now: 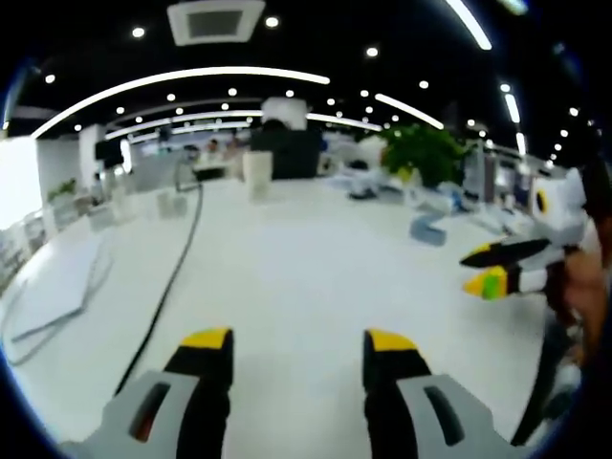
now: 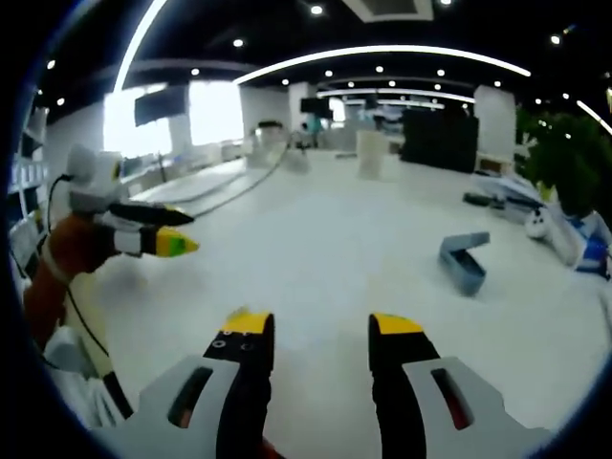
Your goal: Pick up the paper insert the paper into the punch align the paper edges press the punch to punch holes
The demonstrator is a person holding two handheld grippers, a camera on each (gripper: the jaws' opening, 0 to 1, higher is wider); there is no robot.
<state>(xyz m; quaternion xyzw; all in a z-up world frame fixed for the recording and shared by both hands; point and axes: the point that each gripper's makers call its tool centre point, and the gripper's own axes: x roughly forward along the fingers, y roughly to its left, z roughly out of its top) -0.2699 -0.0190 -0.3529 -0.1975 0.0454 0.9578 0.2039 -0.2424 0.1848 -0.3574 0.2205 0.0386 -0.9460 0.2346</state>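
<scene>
Both grippers (image 1: 296,339) (image 2: 320,323) released, over white table (image 2: 325,239); punch (image 2: 464,260) unlabelled.

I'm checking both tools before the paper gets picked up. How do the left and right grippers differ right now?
In their own views, the left gripper and the right gripper look nearly alike. The left gripper points over the white table toward a black cable; the right gripper points toward the blue-grey punch. The left one's tips look slightly wider apart than the right's. Both have black jaws with yellow tips, stand open, hold nothing and hover over the table.
</scene>
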